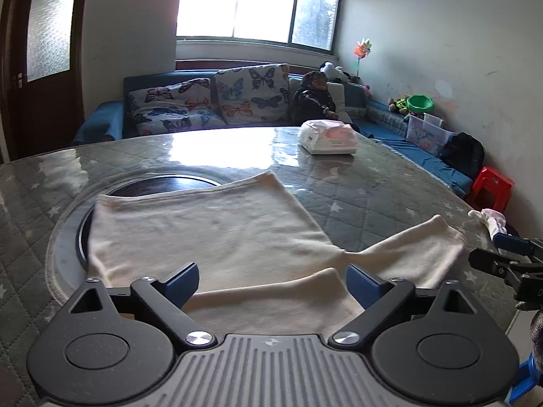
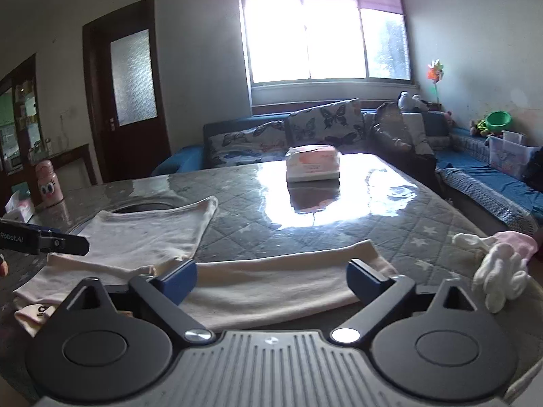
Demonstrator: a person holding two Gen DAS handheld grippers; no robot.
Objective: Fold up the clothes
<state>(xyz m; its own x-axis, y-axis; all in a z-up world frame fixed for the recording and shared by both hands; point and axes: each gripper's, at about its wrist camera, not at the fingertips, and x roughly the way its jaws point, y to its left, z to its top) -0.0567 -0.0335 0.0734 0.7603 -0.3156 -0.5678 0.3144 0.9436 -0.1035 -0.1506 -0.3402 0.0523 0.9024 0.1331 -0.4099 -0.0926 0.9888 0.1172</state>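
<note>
**Stuff around the big quilted table**

The table (image 1: 373,183) is the anchor here. A tissue pack (image 1: 327,136) sits on its far side. Behind that there's a blue sofa (image 1: 101,120) with butterfly cushions (image 1: 251,93). Red stool (image 1: 492,186) off the table's right edge, pink bottle (image 2: 50,183) off its left.

Cream long-sleeved shirt (image 1: 217,227), flat and spread, one sleeve (image 2: 271,281) outstretched.
</note>
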